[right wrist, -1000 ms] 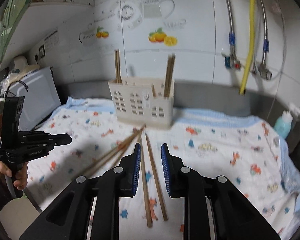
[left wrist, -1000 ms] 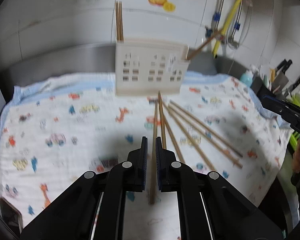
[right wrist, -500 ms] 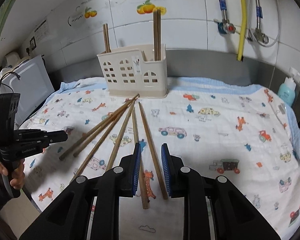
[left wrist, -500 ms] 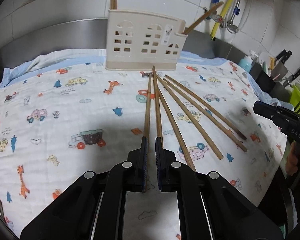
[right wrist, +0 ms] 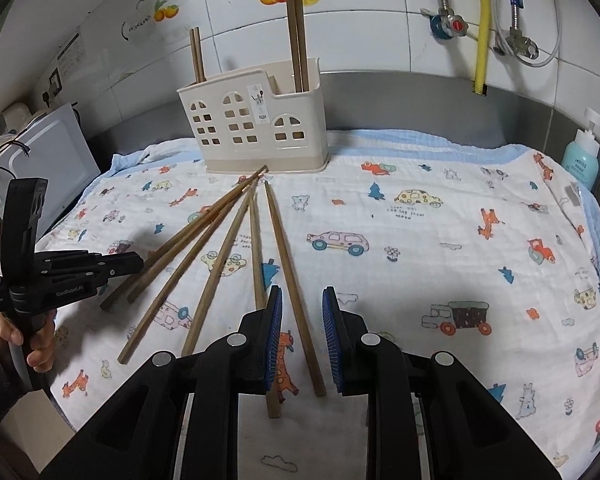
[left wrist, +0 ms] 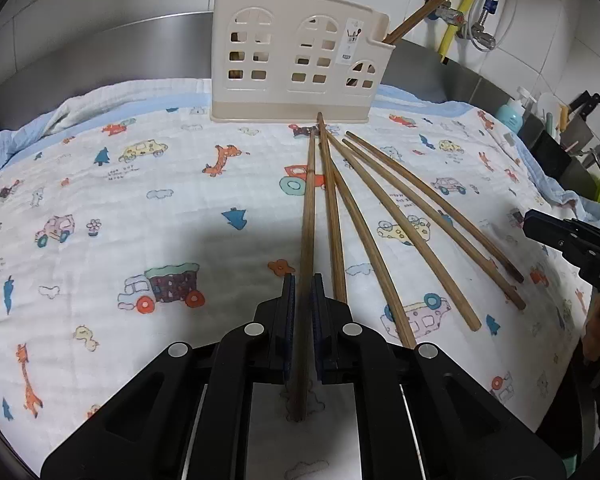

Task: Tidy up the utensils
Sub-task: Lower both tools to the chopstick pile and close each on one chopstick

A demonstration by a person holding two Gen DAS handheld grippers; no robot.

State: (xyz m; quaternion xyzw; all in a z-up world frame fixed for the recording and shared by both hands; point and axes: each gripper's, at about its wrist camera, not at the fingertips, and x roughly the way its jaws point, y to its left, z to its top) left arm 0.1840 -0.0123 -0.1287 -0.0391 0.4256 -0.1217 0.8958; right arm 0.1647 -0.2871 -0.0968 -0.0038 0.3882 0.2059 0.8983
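Six loose chopsticks (right wrist: 216, 264) fanned on the table's cloth (left wrist: 100, 200), tips near the holder (left wrist: 296, 60). Risk: neighbours close enough to snag or roll. Left claw (left wrist: 303, 300) nearly together around leftmost chopstick (left wrist: 309, 216); right claw (right wrist: 300, 320) apart, straddling rightmost chopstick (right wrist: 288, 264), not pinching.

Two wrist fisheyes angled down from close above, sharing the printed cloth (left wrist: 140, 208) and beige holder (right wrist: 256, 120).

Left gripper (left wrist: 303, 294) angled down, jaws nearly closed, right gripper (right wrist: 301, 312) angled down, jaws parted
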